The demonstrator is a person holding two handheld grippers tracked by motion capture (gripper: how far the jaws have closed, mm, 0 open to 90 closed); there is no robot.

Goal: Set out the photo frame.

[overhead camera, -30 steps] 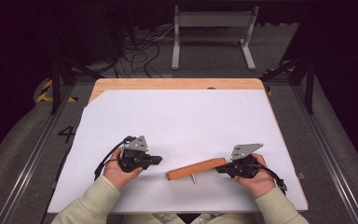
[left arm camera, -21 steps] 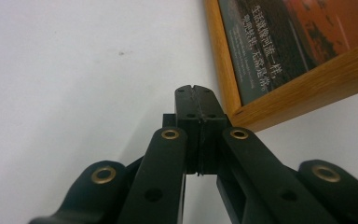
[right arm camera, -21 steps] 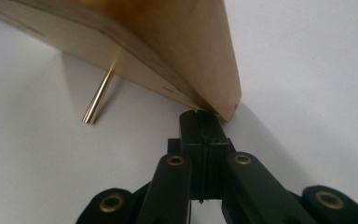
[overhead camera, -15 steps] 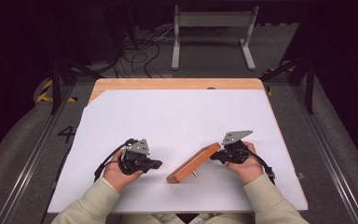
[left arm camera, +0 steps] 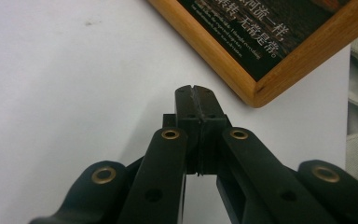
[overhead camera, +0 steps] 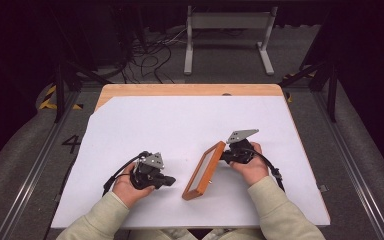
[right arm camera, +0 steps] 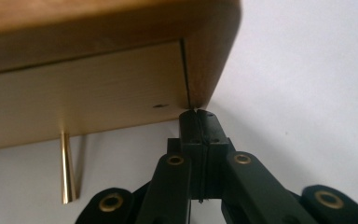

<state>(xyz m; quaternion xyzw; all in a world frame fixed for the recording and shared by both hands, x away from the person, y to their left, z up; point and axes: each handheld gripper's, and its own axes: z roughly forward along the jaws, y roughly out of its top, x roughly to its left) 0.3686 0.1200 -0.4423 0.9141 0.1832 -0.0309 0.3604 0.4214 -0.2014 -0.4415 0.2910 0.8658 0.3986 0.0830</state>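
Figure legend. Picture frame being swung round on the white table (overhead camera: 145,120). A second earlier the wooden picture frame (overhead camera: 203,170) lay almost crosswise in front of me; by this moment its far end had been pushed away and its long axis ran diagonally, tilted up on its lower edge between my two hands. The right hand-held gripper (overhead camera: 225,156) had travelled with it across the table — its jaws were pressed flat together with nothing between them, and in the right gripper view the closed tips (right arm camera: 198,114) met the corner of the frame's back, beside the pale backing board and the brass stand pin (right arm camera: 68,168). I judged this a nudge, not a grasp. The left hand-held gripper (overhead camera: 171,179) had barely shifted; its jaws were likewise fully closed and empty, lying on the table near the frame's near corner (left arm camera: 279,70), apart from it, with the printed face visible in the left gripper view. The rotation suggested that I was bringing the frame towards an upright, standing pose; the pin would still have to take the weight.
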